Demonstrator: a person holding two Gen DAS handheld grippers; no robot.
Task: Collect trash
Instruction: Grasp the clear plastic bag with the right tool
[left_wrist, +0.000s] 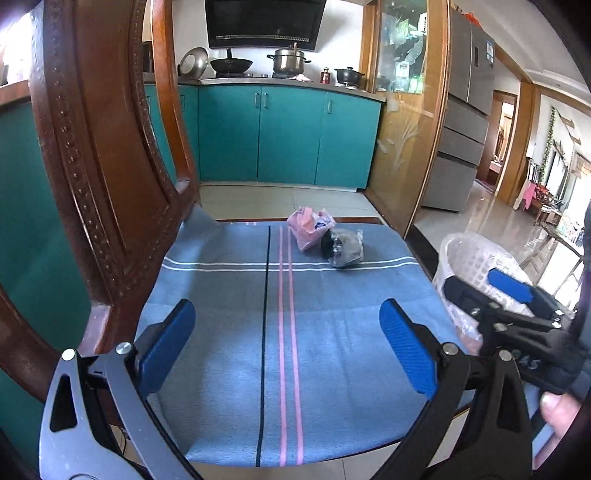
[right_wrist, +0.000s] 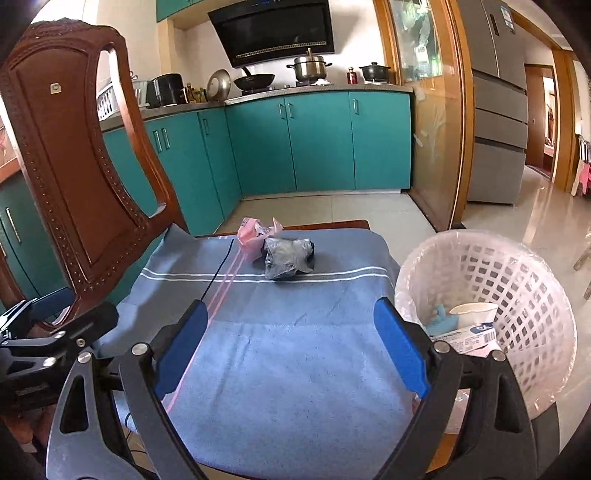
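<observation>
Two pieces of trash lie at the far edge of a chair seat covered by a blue striped cloth (left_wrist: 229, 332) (right_wrist: 295, 350): a crumpled pink plastic bag (left_wrist: 308, 227) (right_wrist: 253, 230) and, touching it on the right, a grey-black plastic wad (left_wrist: 343, 247) (right_wrist: 286, 258). My left gripper (left_wrist: 288, 328) hangs open over the near half of the cloth, nothing between its blue pads. My right gripper (right_wrist: 290, 328) is open too, empty, over the cloth's near right part; in the left wrist view it shows at the right edge (left_wrist: 484, 291). The left gripper shows at the left edge (right_wrist: 55, 317) of the right wrist view.
A white lattice basket (right_wrist: 517, 295) (left_wrist: 465, 258) lined with clear plastic stands right of the chair, holding a paper cup (right_wrist: 474, 312), a blue rag and a carton. The carved wooden chair back (left_wrist: 92, 184) (right_wrist: 66, 166) rises at left. Teal cabinets (left_wrist: 288, 136) stand beyond on the tiled floor.
</observation>
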